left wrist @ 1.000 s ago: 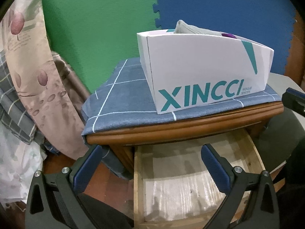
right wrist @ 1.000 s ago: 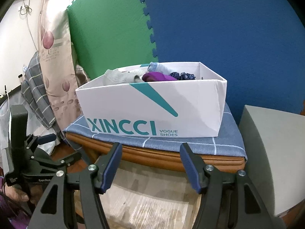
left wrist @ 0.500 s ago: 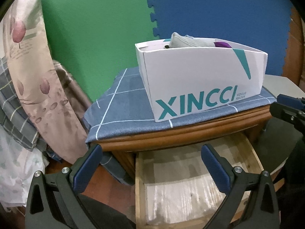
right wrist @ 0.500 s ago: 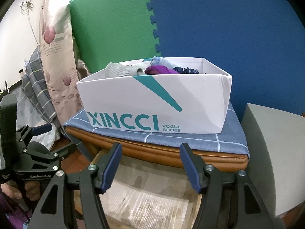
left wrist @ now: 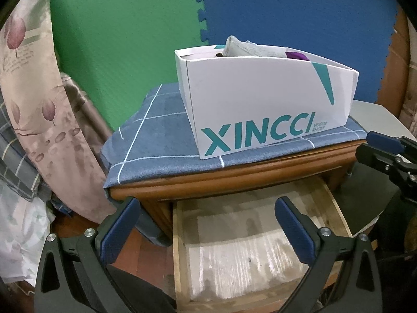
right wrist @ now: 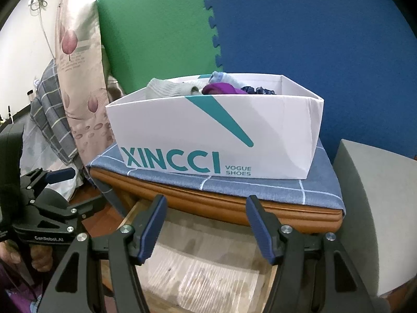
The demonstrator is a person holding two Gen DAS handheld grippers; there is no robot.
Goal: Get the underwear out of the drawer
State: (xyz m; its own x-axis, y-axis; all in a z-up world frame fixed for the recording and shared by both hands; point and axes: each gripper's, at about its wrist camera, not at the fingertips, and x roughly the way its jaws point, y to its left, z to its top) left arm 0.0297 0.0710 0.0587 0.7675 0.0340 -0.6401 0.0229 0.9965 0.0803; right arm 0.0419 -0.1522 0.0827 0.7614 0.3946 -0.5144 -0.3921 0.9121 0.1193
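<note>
The wooden drawer (left wrist: 179, 255) of the nightstand stands pulled open below both grippers; only a pale liner (left wrist: 242, 250) shows in it, also in the right wrist view (right wrist: 198, 274). No underwear shows in the drawer. A white XINCCI shoe box (left wrist: 260, 104) sits on the nightstand top with grey, purple and dark garments (right wrist: 221, 88) in it. My left gripper (left wrist: 208, 206) is open and empty above the drawer's front. My right gripper (right wrist: 206, 203) is open and empty at the nightstand's front edge.
A blue checked cloth (left wrist: 156, 135) covers the nightstand top. Curtains and bedding (left wrist: 39, 120) hang at the left. A grey block (right wrist: 370, 208) stands at the right. Green and blue foam mats (right wrist: 286, 26) line the wall behind.
Both grippers have risen a little, so the box's contents show more. Both stay open and empty.
</note>
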